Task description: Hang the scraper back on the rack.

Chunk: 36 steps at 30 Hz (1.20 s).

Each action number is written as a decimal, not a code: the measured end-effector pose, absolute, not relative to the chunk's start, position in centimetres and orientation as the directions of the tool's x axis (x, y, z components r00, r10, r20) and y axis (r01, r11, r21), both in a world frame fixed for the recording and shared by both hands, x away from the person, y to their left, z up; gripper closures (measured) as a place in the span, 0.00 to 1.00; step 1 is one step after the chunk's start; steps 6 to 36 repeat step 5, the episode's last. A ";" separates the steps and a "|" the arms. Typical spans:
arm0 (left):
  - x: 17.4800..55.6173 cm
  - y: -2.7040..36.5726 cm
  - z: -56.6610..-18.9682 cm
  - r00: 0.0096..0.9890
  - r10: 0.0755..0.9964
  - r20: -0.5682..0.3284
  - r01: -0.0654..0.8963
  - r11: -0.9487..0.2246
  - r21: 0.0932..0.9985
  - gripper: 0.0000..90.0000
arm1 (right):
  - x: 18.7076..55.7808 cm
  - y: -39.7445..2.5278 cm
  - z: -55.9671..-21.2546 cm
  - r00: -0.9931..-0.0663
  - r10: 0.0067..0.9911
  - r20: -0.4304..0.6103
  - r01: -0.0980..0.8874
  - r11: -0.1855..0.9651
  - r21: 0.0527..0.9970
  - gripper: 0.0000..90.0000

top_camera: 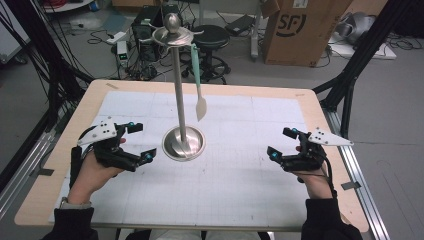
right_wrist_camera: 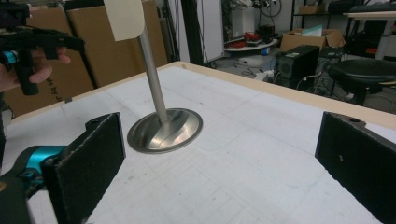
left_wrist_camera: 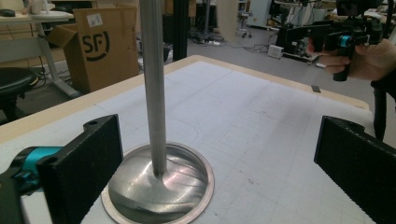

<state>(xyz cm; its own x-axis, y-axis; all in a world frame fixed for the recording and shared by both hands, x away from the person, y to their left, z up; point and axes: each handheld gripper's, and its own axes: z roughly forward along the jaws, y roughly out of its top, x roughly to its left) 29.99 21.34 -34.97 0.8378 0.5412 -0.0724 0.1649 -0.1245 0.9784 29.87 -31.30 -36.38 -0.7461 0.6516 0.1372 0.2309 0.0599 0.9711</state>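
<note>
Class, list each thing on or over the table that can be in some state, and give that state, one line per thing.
Metal stand: upright, base flat on the table mat.
Spatula: hanging from the stand's top hooks, blade down, clear of the table.
Left gripper: open, holding nothing.
Right gripper: open, holding nothing.

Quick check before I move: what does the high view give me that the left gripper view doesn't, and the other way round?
High view alone: the stand's hook-ring top, the green-handled spatula hanging from it, and the left tongs, open, left of the base. Left gripper view alone: a close look into the dished base, where the pole is seated, between its own open jaws. Shared: the metal pole, the gridded mat, the SF carton, and the right tongs, held in a hand.
</note>
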 end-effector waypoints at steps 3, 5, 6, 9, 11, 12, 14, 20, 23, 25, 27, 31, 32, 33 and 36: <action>30.1 21.2 -35.0 0.839 0.540 -0.071 0.167 -0.131 0.977 0.02 | 29.7 -31.3 -36.5 -0.753 0.645 0.134 0.236 0.074 0.969 0.01; 30.1 21.1 -35.1 0.839 0.539 -0.069 0.166 -0.134 0.977 0.02 | 29.7 -31.2 -36.5 -0.757 0.640 0.134 0.238 0.080 0.968 0.01; 30.1 21.1 -35.1 0.839 0.539 -0.069 0.166 -0.134 0.977 0.02 | 29.7 -31.2 -36.5 -0.757 0.640 0.134 0.238 0.080 0.968 0.01; 30.1 21.1 -35.1 0.839 0.539 -0.069 0.166 -0.134 0.977 0.02 | 29.7 -31.2 -36.5 -0.757 0.640 0.134 0.238 0.080 0.968 0.01; 30.1 21.1 -35.1 0.839 0.539 -0.069 0.166 -0.134 0.977 0.02 | 29.7 -31.2 -36.5 -0.757 0.640 0.134 0.238 0.080 0.968 0.01; 30.1 21.1 -35.1 0.839 0.539 -0.069 0.166 -0.134 0.977 0.02 | 29.7 -31.2 -36.5 -0.757 0.640 0.134 0.238 0.080 0.968 0.01; 30.1 21.1 -35.1 0.839 0.539 -0.069 0.166 -0.134 0.977 0.02 | 29.7 -31.2 -36.5 -0.757 0.640 0.134 0.238 0.080 0.968 0.01; 30.1 21.1 -35.1 0.839 0.539 -0.069 0.166 -0.134 0.977 0.02 | 29.7 -31.2 -36.5 -0.757 0.640 0.134 0.238 0.080 0.968 0.01; 30.1 21.1 -35.1 0.839 0.539 -0.069 0.166 -0.134 0.977 0.02 | 29.7 -31.2 -36.5 -0.757 0.640 0.134 0.238 0.080 0.968 0.01; 30.1 21.1 -35.1 0.839 0.539 -0.069 0.166 -0.134 0.977 0.02 | 29.7 -31.2 -36.5 -0.757 0.640 0.134 0.238 0.080 0.968 0.01; 30.1 21.1 -35.1 0.839 0.539 -0.069 0.166 -0.134 0.977 0.02 | 29.7 -31.2 -36.5 -0.757 0.640 0.134 0.238 0.080 0.968 0.01; 30.1 21.1 -35.1 0.839 0.539 -0.069 0.166 -0.134 0.977 0.02 | 29.7 -31.2 -36.5 -0.757 0.640 0.134 0.238 0.080 0.968 0.01; 30.1 21.1 -35.1 0.839 0.539 -0.069 0.166 -0.134 0.977 0.02 | 29.7 -31.2 -36.5 -0.757 0.640 0.134 0.238 0.080 0.968 0.01; 30.1 21.1 -35.1 0.839 0.539 -0.069 0.166 -0.134 0.977 0.02 | 29.7 -31.2 -36.5 -0.757 0.640 0.134 0.238 0.080 0.968 0.01; 30.1 21.1 -35.1 0.839 0.539 -0.069 0.166 -0.134 0.977 0.02 | 29.7 -31.2 -36.5 -0.757 0.640 0.134 0.238 0.080 0.968 0.01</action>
